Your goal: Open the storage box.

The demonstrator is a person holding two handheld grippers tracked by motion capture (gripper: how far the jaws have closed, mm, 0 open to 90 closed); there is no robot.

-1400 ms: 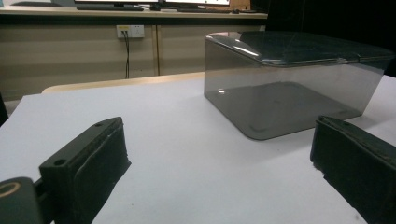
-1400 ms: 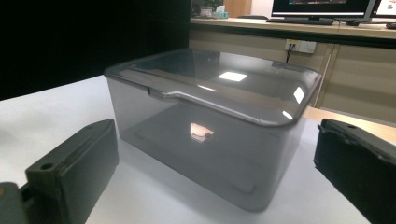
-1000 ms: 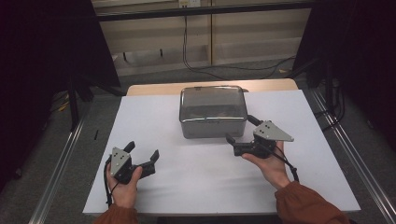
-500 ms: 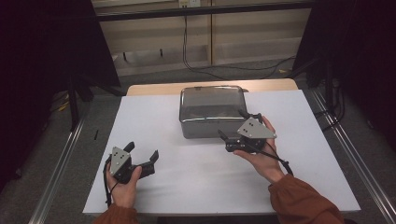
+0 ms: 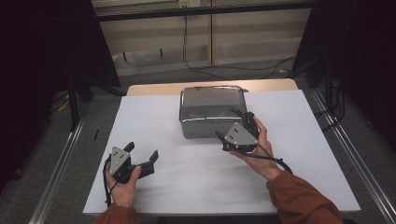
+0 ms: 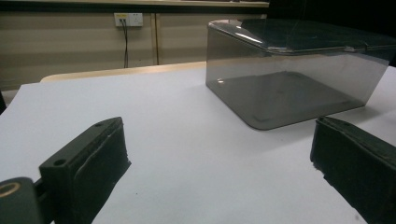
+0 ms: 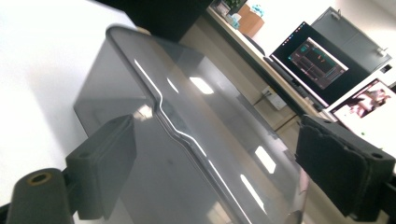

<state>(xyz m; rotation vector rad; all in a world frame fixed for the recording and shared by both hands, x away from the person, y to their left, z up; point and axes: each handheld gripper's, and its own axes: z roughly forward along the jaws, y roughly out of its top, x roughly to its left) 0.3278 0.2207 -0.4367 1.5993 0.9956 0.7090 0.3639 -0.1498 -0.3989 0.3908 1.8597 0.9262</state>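
Smoked clear box (image 5: 212,111), lid on, sits toward the tabletop's (image 5: 308,154) far middle. Right claw (image 5: 232,126) is at its near right corner, jaws apart and just been closing, astride the lid edge, hand tilted. Left claw (image 5: 142,154) rests well apart, jaws wide.

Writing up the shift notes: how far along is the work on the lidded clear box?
Nothing looks done: the clear box sits on the white table, lid on. In hand: the right tool, jaws narrowing but not gripping, is at its near corner. Left tool waits open. Gripping the box remains.
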